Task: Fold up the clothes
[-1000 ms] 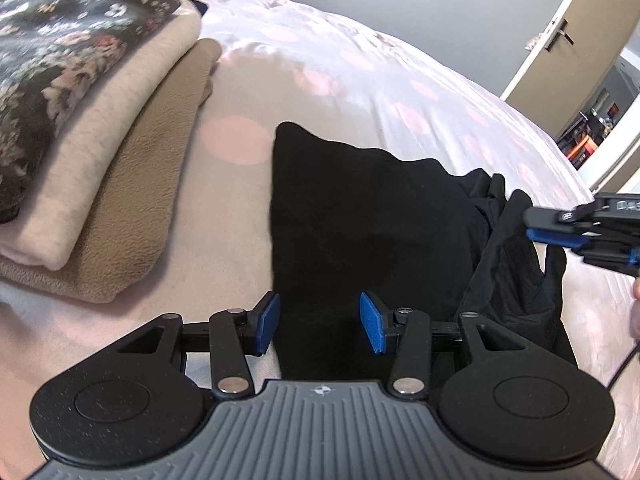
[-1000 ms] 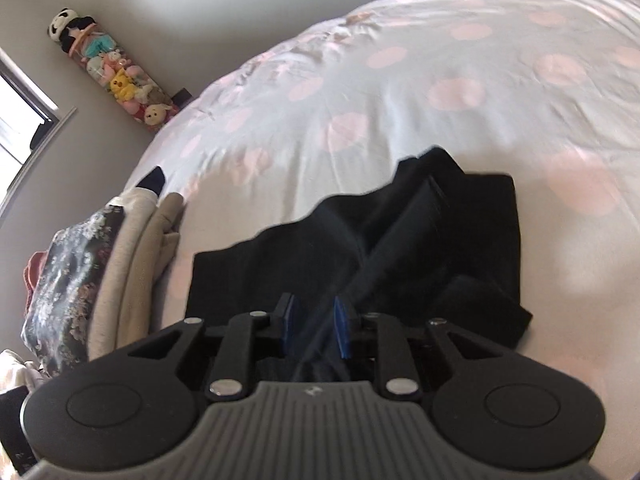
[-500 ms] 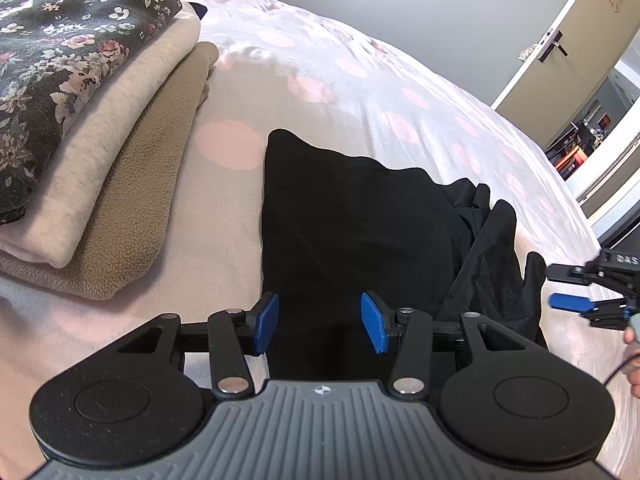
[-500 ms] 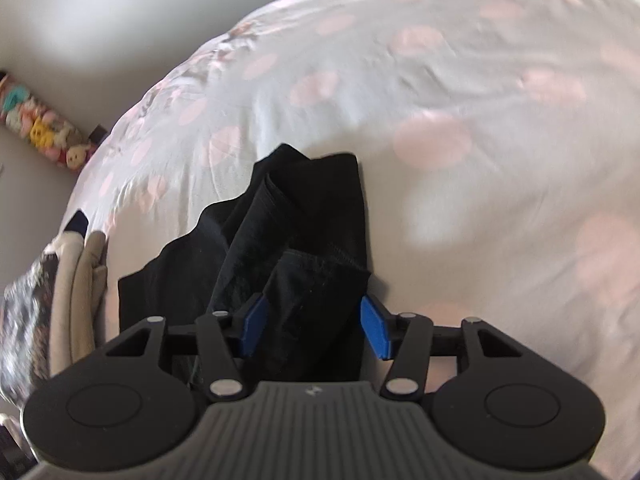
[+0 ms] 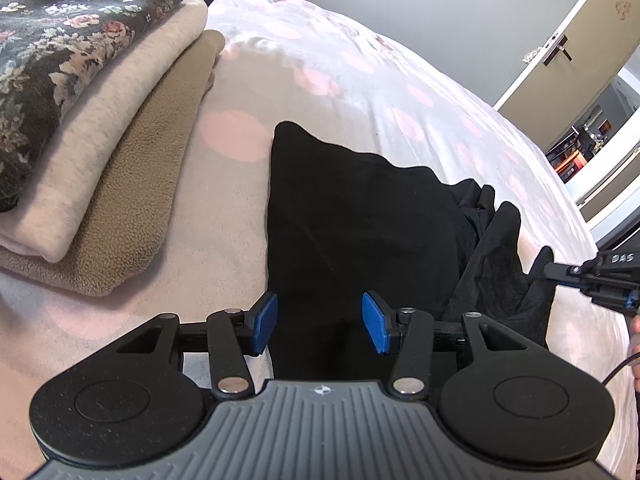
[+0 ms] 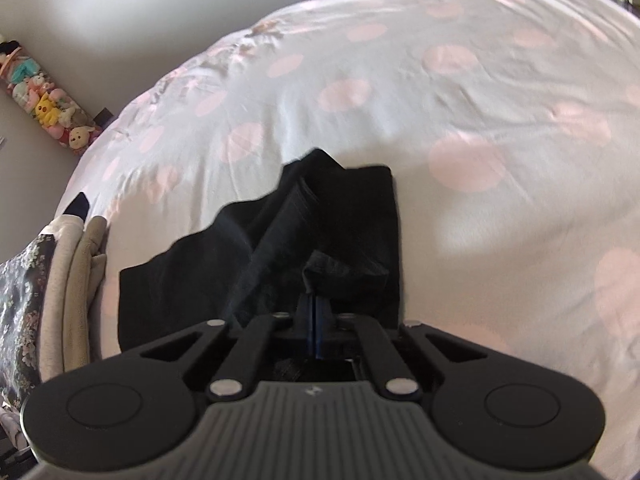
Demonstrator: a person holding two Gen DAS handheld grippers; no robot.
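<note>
Your right claw (image 6: 314, 322) was clenched on a rumpled edge of the black garment (image 5: 360, 220), which lay on the bed (image 5: 360, 80) ahead of your released left claw (image 5: 319, 328). It looked light, limp and prone to sag; the flat near hem between the left fingers seemed the best hold.
</note>
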